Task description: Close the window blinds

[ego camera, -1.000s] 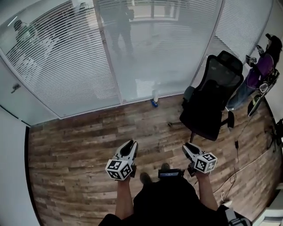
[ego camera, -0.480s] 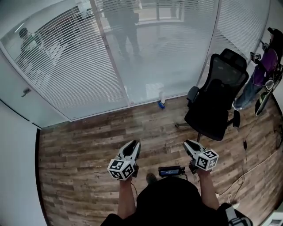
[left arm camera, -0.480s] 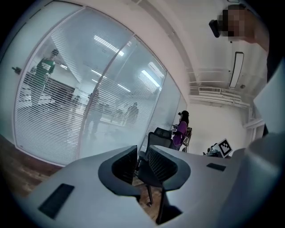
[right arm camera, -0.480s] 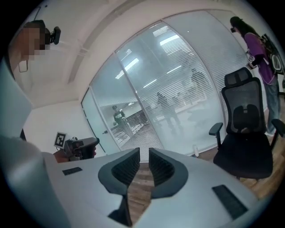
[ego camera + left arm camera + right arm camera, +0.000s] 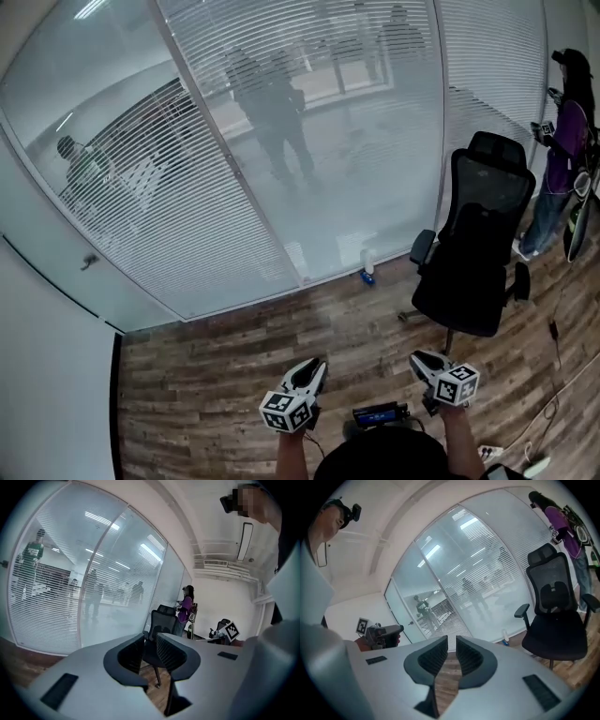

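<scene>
change: view had lifted over the last second, showing more of the window blinds [image 5: 187, 244] | left gripper [image 5: 314, 367], right gripper [image 5: 420, 357]: jaws slightly apart, empty, low in frame | blinds: well ahead, left of office chair [image 5: 478, 253] | task: likely still approaching, nothing touched

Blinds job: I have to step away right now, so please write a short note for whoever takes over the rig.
Left tongs: jaws a narrow gap apart, nothing between them.
Right tongs: the same, empty.
Both are held low over the wood floor, away from the glass wall.
Blinds: on that wall ahead; people beyond show through the slats. An office chair stands to the right.
Done: nothing touched yet.
Left: walk up, find the blinds' control (none visible from here), close the slats.
</scene>
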`<state>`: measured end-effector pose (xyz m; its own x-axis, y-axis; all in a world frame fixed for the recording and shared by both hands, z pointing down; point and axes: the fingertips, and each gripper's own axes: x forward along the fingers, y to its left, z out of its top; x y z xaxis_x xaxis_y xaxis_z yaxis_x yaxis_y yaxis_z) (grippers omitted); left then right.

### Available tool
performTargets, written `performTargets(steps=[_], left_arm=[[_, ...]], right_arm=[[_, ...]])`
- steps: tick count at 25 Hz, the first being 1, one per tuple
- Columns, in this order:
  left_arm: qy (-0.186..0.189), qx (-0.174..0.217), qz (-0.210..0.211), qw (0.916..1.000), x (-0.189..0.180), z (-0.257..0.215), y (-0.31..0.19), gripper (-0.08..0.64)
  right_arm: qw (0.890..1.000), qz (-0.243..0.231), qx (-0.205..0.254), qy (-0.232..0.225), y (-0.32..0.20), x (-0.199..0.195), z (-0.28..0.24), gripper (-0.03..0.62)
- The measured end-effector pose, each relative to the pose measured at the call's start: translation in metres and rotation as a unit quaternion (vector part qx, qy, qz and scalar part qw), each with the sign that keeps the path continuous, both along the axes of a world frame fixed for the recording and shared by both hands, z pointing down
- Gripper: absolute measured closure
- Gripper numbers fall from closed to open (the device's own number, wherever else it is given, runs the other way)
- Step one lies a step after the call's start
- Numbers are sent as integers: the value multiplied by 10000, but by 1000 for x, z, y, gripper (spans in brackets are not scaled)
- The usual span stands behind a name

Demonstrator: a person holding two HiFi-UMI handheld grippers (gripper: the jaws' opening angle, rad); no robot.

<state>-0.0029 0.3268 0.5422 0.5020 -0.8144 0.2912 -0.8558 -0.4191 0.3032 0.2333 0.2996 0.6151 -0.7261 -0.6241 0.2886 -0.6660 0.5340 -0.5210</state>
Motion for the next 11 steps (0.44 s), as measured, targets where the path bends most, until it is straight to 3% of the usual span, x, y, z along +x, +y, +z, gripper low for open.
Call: performTargets(steps=[11], left_arm=[[-179,-162,-133,9996,-2,8,3,468]], right_arm=[[9997,-211,-48,-73,-4,-7,8,531]])
